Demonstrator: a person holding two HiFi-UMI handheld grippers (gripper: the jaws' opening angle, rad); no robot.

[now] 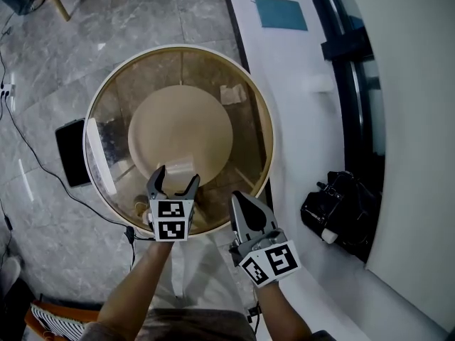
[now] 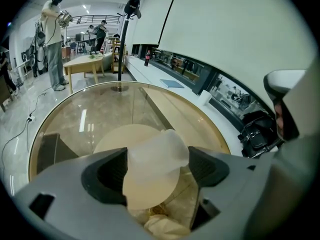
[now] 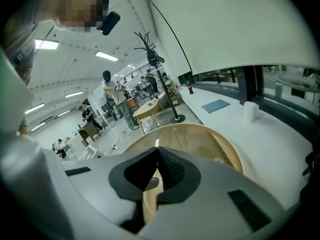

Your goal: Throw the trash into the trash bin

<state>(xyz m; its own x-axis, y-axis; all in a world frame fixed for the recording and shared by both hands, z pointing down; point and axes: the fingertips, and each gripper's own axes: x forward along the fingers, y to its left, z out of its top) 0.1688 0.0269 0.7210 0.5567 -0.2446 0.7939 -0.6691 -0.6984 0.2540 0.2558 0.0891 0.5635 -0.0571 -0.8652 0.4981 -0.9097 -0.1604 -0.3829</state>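
Note:
A translucent white plastic cup (image 2: 157, 151) lies on its side between the fingers of my left gripper (image 1: 174, 183), at the near edge of a round glass table (image 1: 264, 130) with a wooden rim. The jaws stand wide; the cup fills the gap and I see no pinch on it. In the head view the cup (image 1: 180, 168) shows just past the fingertips. A crumpled pale scrap (image 2: 162, 226) shows below the jaws. My right gripper (image 1: 240, 203) hangs at the table's near right rim, shut, with nothing in it. No trash bin is clearly in view.
A small clear scrap (image 1: 232, 94) lies on the glass at the far right. A white counter (image 1: 298, 155) runs along the right, with a black bag (image 1: 340, 208), a blue mat (image 1: 281, 13) and a white cup (image 1: 317, 82). A black slab (image 1: 71, 152) and cables lie on the floor at left.

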